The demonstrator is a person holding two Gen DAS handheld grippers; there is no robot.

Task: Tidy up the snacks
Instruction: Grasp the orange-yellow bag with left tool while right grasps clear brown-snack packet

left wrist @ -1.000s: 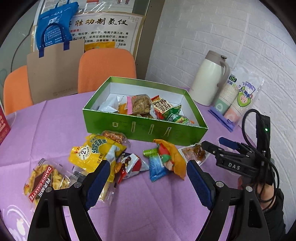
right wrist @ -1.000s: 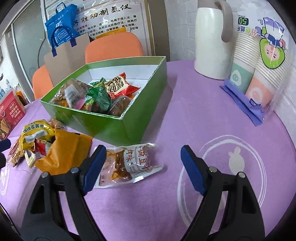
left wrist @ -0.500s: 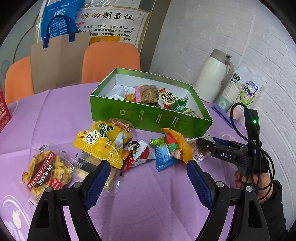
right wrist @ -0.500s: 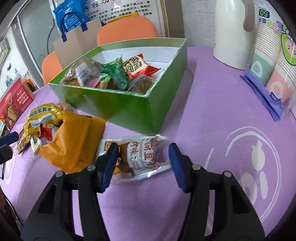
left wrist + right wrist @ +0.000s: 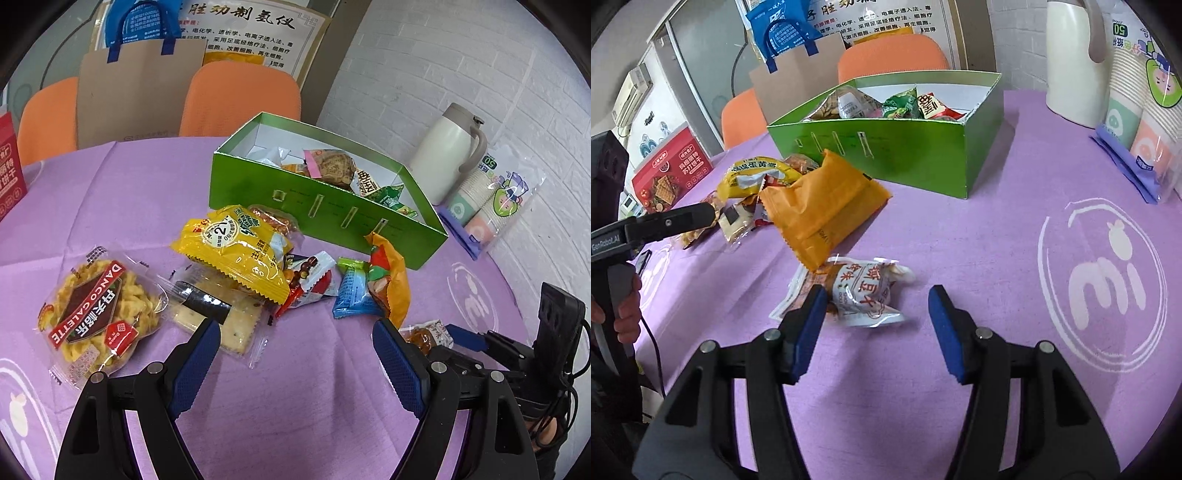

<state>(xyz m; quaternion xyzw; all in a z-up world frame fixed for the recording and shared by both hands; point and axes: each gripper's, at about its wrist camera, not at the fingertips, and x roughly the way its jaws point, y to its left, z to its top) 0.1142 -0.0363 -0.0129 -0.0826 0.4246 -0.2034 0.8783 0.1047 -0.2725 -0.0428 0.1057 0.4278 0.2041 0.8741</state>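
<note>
Right claw (image 5: pixel 877 314) open, straddling tofu packet (image 5: pixel 862 293) lying flat before green box (image 5: pixel 908 147), long axis pointing toward box. Left claw (image 5: pixel 295 354) open, empty.

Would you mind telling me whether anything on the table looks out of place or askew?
Yes: several snack packets lie in a loose, overlapping heap outside the green box, among them the yellow packet and orange packet. A clear tofu packet lies crumpled apart from the heap, just ahead of the open right gripper.
</note>
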